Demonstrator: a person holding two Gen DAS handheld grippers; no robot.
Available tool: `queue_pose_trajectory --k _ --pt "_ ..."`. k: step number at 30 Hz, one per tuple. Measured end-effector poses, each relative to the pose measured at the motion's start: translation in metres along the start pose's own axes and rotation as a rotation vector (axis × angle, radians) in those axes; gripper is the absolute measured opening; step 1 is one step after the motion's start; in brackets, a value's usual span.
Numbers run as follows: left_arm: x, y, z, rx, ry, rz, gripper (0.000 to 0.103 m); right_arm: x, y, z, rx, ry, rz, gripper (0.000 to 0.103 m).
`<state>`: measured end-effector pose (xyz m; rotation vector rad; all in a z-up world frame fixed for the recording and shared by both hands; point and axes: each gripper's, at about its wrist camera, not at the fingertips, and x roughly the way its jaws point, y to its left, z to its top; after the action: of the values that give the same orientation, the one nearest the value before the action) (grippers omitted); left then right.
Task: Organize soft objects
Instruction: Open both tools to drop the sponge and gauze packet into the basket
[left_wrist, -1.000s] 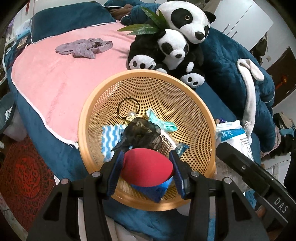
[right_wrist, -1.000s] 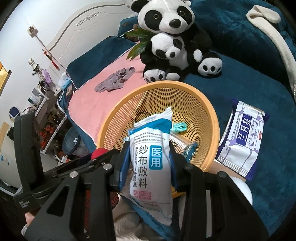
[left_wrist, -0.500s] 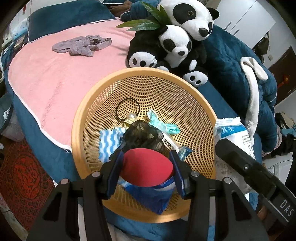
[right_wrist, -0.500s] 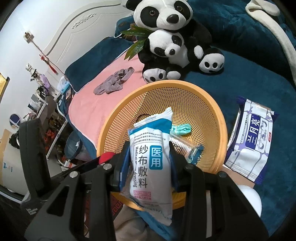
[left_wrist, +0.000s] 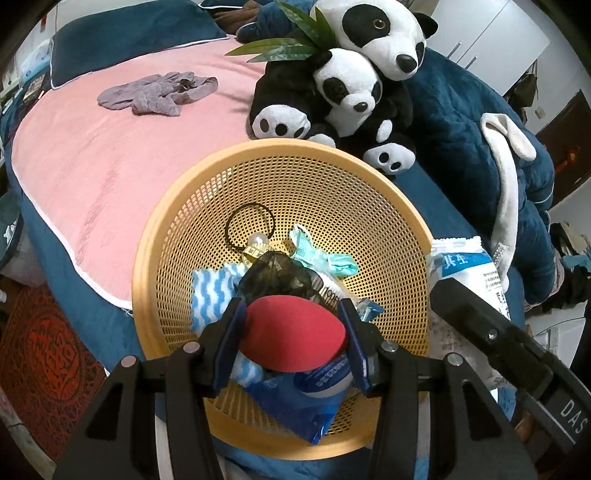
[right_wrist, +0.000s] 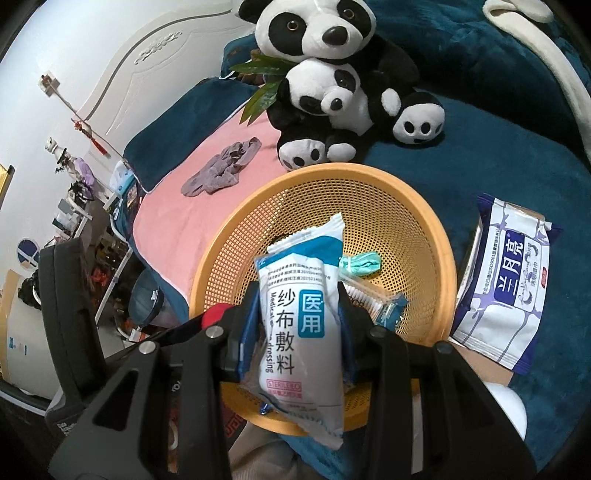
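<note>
left tool (left_wrist: 293, 341) clamps red sponge (left_wrist: 293, 338) | right tool (right_wrist: 299, 328) clamps gauze pack (right_wrist: 299, 325), printed "Medical dressing", "STERILE/EO"

Perforated plastic basket (left_wrist: 332, 184) — plush pandas (left_wrist: 351, 85)

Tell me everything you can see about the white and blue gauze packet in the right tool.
The gauze dressing packet is a soft, puffy white plastic pouch with teal-blue bands, crimped serrated ends, Chinese lettering, the words "Medical dressing" and a small pink "STERILE" mark. It looks sealed and slightly creased. It stands roughly upright, top leaning right, pinched at its middle between the pads of the right tool, above the near part of the orange mesh basket. Only the tool visibly touches it; its lower end hangs below the pads.
</note>
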<state>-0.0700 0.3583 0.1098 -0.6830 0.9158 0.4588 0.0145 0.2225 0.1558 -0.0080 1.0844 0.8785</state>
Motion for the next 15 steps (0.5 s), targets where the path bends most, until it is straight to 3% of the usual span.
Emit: queue_pose_trajectory --k 7,9,11,13,15 --pt "-0.004 -0.003 0.006 0.002 -0.007 0.003 0.057 -0.003 -0.002 0.003 0.024 -0.006 0.001 0.040" --pt "-0.007 -0.002 0.006 -0.005 -0.013 -0.002 0.072 -0.003 -0.004 0.004 0.036 -0.003 -0.002 0.043" --pt "-0.010 -0.001 0.007 -0.019 -0.017 -0.003 0.081 -0.004 -0.006 0.004 0.049 0.000 0.001 0.052" --pt "-0.012 0.003 0.008 -0.038 -0.013 -0.011 0.091 -0.006 -0.009 0.005 0.070 -0.007 0.004 0.079" --pt "-0.013 0.006 0.008 -0.050 -0.008 -0.013 0.101 -0.011 -0.012 0.006 0.091 -0.025 -0.005 0.089"
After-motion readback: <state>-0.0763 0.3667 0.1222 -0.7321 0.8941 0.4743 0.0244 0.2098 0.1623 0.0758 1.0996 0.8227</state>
